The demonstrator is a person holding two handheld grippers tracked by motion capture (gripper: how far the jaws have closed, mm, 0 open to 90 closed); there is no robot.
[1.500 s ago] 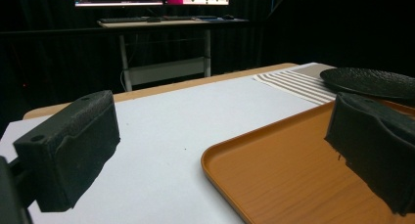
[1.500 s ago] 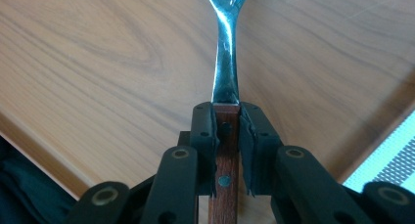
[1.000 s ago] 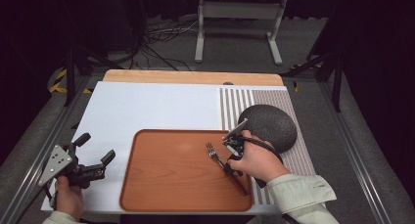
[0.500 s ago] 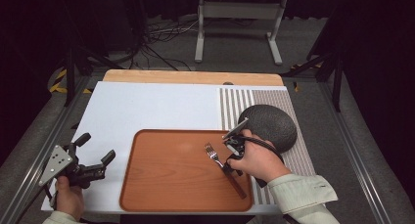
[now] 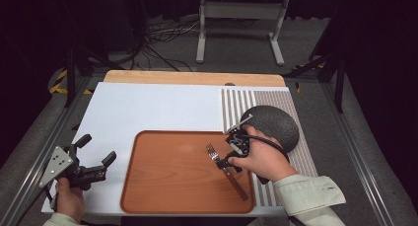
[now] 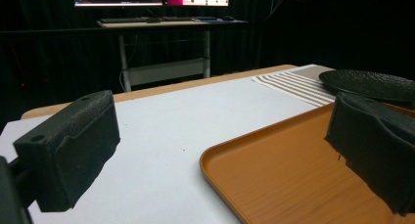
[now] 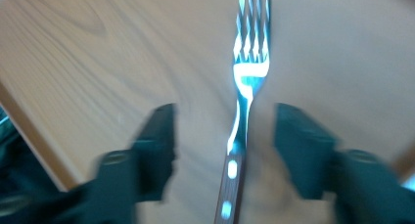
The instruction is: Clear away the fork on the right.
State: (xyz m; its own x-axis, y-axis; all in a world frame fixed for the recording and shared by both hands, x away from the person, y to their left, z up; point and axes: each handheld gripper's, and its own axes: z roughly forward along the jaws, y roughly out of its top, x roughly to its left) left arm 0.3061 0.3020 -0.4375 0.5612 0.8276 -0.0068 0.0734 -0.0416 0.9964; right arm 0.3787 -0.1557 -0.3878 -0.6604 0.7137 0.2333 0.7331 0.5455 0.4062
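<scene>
Wood-handled fork [image 5: 226, 166] lies on the brown tray [image 5: 167, 186] under the right gripper [image 5: 227, 159], whose jaws have just been opening, letting it rest flat. Off left, the left gripper [image 5: 93, 159] idles agape. Its own view shows nothing between its pads [image 6: 68, 150]. Right gripper view: fork [image 7: 242, 116] untouched between the spread jaws.

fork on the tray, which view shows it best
The right gripper view: the fork lies close up between the open fingers, tines and riveted dark handle plain, though blurred. The high view shows the whole fork small on the brown tray, beside the right gripper. The left gripper view gives tray and plate, not the fork.
</scene>
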